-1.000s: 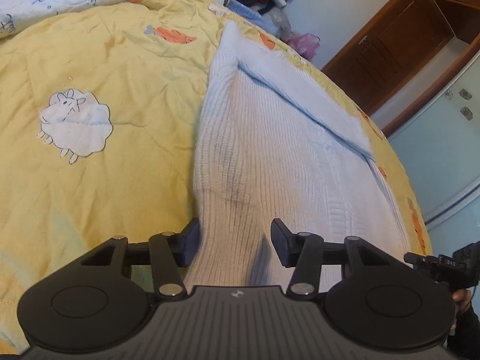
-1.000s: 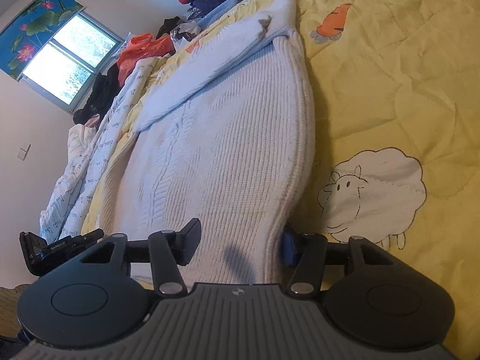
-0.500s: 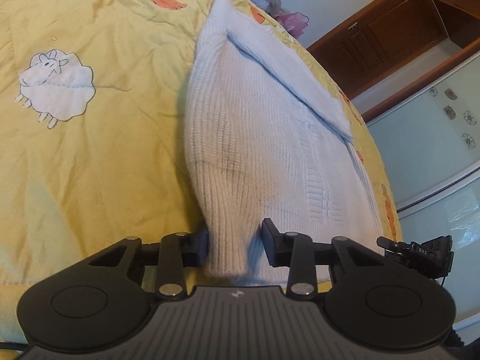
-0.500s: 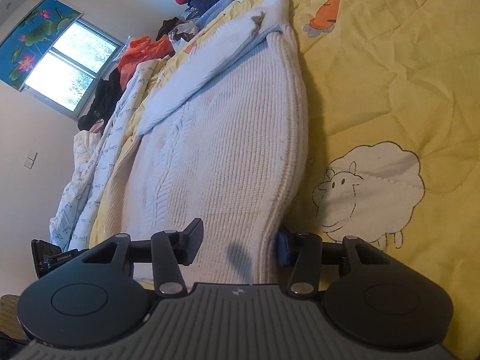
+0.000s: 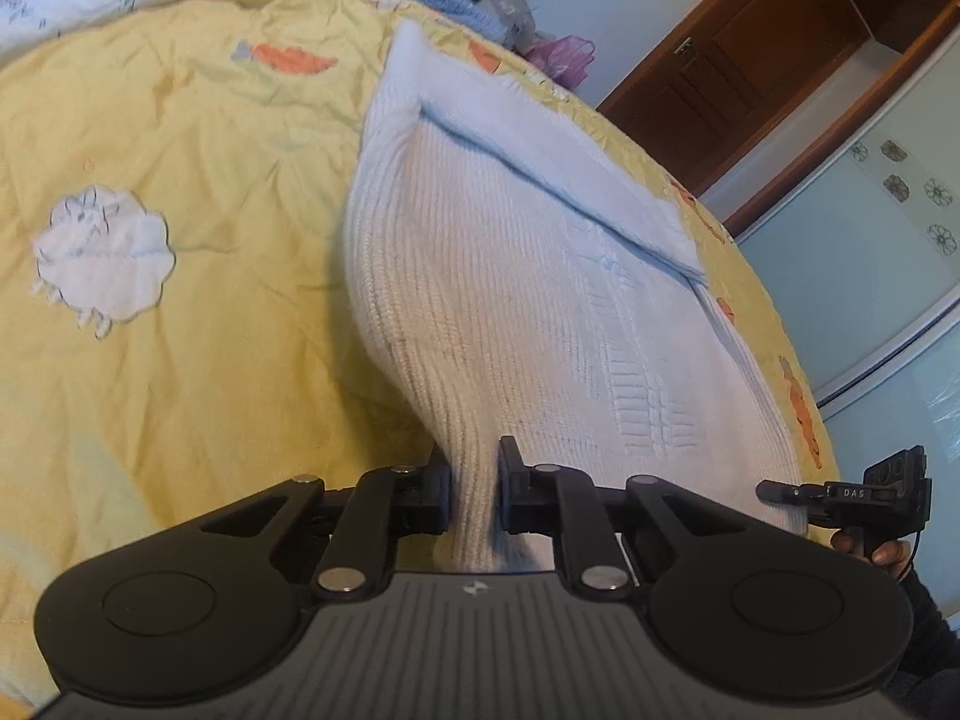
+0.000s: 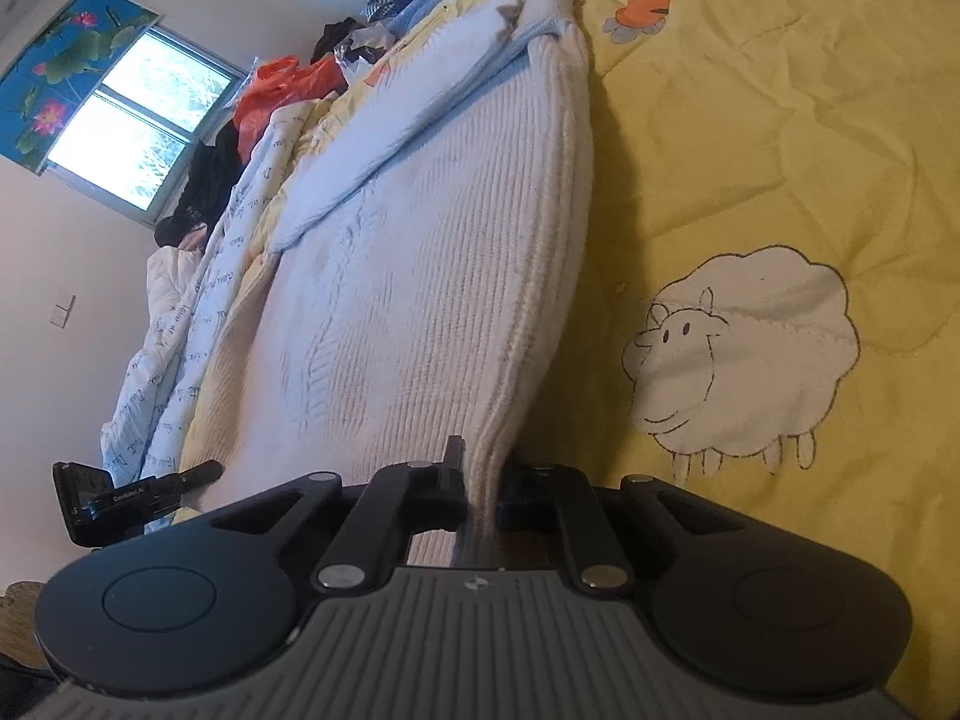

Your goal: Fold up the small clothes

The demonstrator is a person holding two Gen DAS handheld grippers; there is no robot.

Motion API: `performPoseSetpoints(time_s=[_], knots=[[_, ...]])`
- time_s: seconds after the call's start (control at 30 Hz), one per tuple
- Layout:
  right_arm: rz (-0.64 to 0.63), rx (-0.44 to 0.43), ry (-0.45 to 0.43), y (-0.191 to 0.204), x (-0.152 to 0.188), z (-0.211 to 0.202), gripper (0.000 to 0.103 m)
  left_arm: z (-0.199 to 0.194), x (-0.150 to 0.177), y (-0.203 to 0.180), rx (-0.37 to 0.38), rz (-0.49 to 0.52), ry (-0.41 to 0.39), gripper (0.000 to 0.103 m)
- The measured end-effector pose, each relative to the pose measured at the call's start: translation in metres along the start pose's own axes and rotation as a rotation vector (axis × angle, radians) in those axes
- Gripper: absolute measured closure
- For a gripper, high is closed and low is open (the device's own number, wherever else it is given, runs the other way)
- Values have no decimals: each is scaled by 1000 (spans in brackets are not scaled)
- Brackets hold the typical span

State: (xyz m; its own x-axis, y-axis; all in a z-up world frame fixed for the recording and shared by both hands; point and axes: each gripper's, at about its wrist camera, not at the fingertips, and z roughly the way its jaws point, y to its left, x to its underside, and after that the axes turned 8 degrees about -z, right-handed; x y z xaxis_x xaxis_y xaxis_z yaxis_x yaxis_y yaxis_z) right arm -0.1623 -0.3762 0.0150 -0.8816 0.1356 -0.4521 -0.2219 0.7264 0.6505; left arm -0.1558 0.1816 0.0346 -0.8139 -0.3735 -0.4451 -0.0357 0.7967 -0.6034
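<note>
A white ribbed knit sweater [image 5: 510,300] lies flat on the yellow quilt [image 5: 180,150], with a sleeve folded across its far part. In the left wrist view my left gripper [image 5: 474,480] has its jaws closing on the sweater's near left hem corner, and the fabric is pinched between the pads. The right wrist view shows the same sweater [image 6: 420,300], where my right gripper [image 6: 483,474] is closing on the near right hem edge, its pads pressed on the knit. Both corners are raised slightly off the quilt [image 6: 750,150].
The quilt carries sheep patches [image 5: 102,264] [image 6: 750,360] and carrot prints. A white printed blanket [image 6: 198,312] and a pile of clothes [image 6: 288,84] lie at the bed's far side. A wooden door [image 5: 738,60] and a window [image 6: 138,138] are beyond. A hand [image 5: 888,552] holds the other gripper.
Both grippers' jaws have come together from wide apart onto the sweater's near hem corners. The hem now bunches and lifts between the pads.
</note>
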Motion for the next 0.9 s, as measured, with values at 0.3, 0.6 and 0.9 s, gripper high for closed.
performPoseSetpoints(time_s=[0.3, 0.6, 0.9], knots=[[46, -163, -161, 13, -28, -24, 89, -21, -38, -20, 91, 24, -101, 89], [36, -245, -318, 15, -115, -14, 89, 4, -128, -38, 99, -6, -206, 89], [107, -294, -389, -14, -223, 34, 89, 68, -229, -51, 57, 24, -229, 89]])
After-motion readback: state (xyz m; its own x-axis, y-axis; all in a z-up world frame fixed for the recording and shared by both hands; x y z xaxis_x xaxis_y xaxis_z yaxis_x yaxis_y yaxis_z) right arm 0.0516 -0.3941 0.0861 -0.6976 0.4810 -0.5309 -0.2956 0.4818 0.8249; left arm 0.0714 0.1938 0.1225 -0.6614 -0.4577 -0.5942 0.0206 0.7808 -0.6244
